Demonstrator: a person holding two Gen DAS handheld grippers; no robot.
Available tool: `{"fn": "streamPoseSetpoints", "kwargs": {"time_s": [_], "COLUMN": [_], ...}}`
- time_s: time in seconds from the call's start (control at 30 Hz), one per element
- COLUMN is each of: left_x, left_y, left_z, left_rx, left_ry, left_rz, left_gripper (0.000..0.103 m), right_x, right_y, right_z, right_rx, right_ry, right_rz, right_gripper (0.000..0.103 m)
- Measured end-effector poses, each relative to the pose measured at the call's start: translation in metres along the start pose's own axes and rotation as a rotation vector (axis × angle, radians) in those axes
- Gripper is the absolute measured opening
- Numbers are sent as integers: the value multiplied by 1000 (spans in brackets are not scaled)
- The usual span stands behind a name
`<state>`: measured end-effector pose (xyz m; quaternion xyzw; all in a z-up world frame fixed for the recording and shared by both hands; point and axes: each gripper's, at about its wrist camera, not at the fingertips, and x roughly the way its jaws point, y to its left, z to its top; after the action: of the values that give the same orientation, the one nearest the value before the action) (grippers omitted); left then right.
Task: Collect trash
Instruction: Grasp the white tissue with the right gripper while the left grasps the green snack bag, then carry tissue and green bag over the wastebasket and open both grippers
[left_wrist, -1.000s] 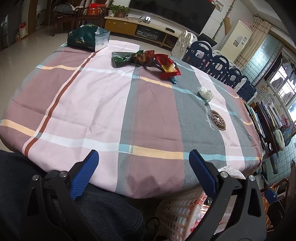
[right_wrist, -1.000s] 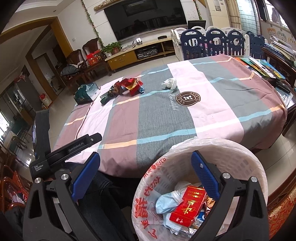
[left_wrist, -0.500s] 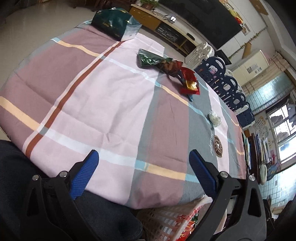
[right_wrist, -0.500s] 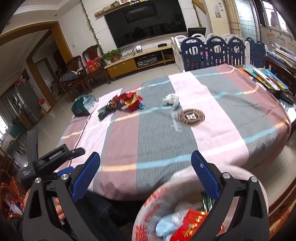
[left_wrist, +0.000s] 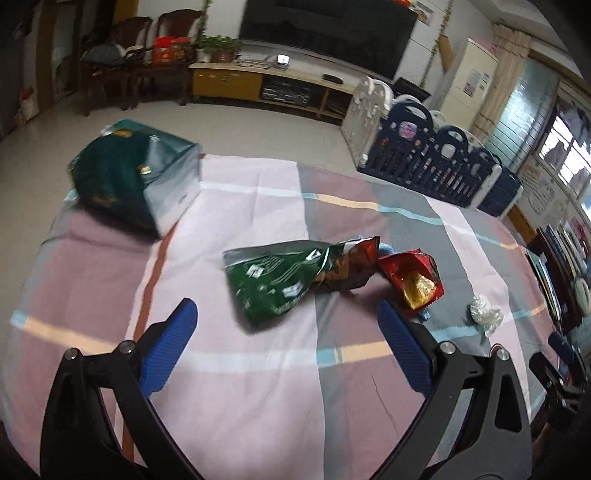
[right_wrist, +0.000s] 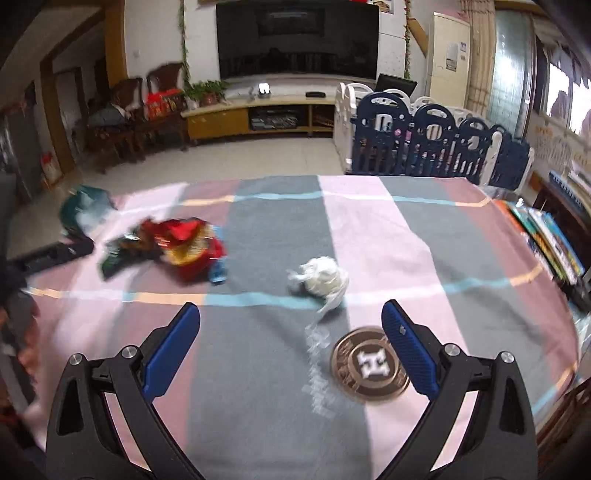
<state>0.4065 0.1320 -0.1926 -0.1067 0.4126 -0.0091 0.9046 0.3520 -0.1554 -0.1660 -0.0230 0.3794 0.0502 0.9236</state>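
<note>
A crumpled green snack bag (left_wrist: 277, 278) lies mid-table, joined to a dark red wrapper (left_wrist: 345, 267) and a red-and-gold wrapper (left_wrist: 413, 282). My left gripper (left_wrist: 286, 343) hangs open just short of the green bag, nothing between its fingers. A crumpled white tissue (right_wrist: 323, 277) lies on the grey stripe; it also shows as the white tissue (left_wrist: 485, 314) at the right. My right gripper (right_wrist: 291, 341) stands open just before it, empty. The wrapper pile (right_wrist: 173, 247) appears blurred at the left of the right wrist view.
A green tissue pack (left_wrist: 133, 177) sits at the table's far left corner. The striped tablecloth (right_wrist: 258, 369) bears a round logo (right_wrist: 371, 371). Books (right_wrist: 546, 240) lie at the right edge. A blue-and-white playpen fence (right_wrist: 432, 144) stands behind the table.
Both grippers have risen from beside the trash basket and moved forward over the table. The basket has dropped out of view; the wrappers and tissue are now much closer.
</note>
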Motion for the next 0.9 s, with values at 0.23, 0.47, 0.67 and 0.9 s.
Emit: {"fn": "streamPoseSetpoints", "kwargs": {"time_s": [0.23,0.47,0.67,0.9], "left_x": [50,56,25,-57], "left_y": [-22,-22,-21,-15], "left_z": [13,7,-9,-46], "left_rx": [194,223,197,82], "left_ry": [53,102,75,22], "left_rz": [41,-33,-16,-29], "left_gripper": [87,18,15,15], "right_x": [75,98,52,-54], "right_y": [-20,-23,-23,-17], "right_z": [12,14,-7,-46], "right_rx": [-30,-20,20,62], "right_ry": [64,133,130,68], "right_rz": [-49,12,69,165], "right_gripper": [97,38,10,9]}}
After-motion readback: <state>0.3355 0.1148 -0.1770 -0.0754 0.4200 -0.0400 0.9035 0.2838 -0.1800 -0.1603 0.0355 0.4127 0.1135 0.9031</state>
